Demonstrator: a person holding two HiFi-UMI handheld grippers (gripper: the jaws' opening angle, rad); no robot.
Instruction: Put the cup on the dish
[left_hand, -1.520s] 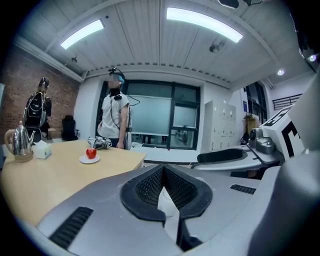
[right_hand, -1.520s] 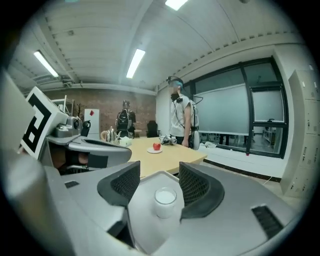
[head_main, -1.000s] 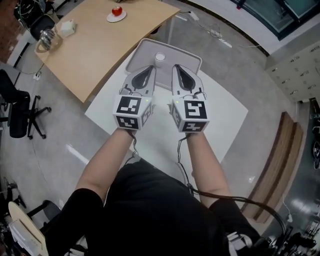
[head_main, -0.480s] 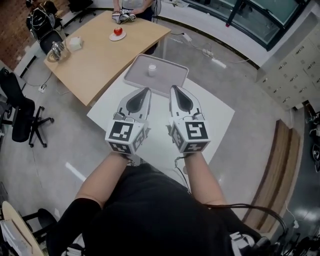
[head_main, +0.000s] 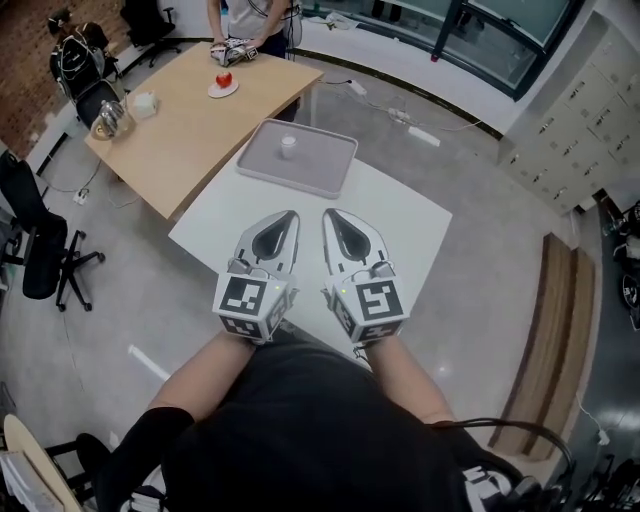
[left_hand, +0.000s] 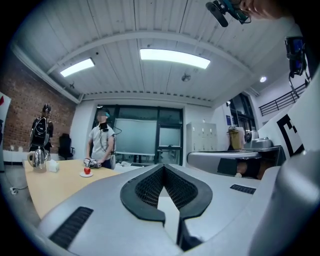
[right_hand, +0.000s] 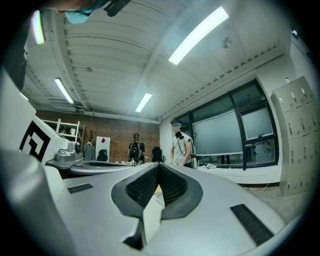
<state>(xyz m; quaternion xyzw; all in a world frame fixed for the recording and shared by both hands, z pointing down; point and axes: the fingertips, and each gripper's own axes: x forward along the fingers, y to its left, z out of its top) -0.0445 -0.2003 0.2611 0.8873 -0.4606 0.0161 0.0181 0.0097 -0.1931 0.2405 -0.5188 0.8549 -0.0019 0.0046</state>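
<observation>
Right, both tongs are clenched on nothing: the left tongs (head_main: 289, 214) and the right tongs (head_main: 329, 213) sit side by side, tips level, pads pressed together with only air ahead of them, low over the white worktop (head_main: 405, 225). The cup (head_main: 288, 145) is well ahead of the tips, a touch to the left tongs' side. It stands upright inside the grey tray (head_main: 325, 172), apart from its rim. If that tray is the dish, we judge the job as good as done. If not, the other candidate is the small plate (head_main: 221, 89), far beyond the left tongs on the wooden worktop (head_main: 180, 140), and it carries a red fruit (head_main: 224, 78).

How will the cup handle? It looks small, white and plain, so we expect it to be light and easy to knock over, with a smooth wall that could slip. Paper, plastic or china, we can't tell from here, nor whether anything is in it, so we'd squeeze gently. We'd take it across the side wall, about halfway up, one pad on either side, keeping it upright.

Now the count: one cup, one tray, one small plate with one red fruit, two tongs, two worktops. Out left of that plate there's one kettle (head_main: 108, 118), and one other person (head_main: 250, 15) stands at the far end.
</observation>
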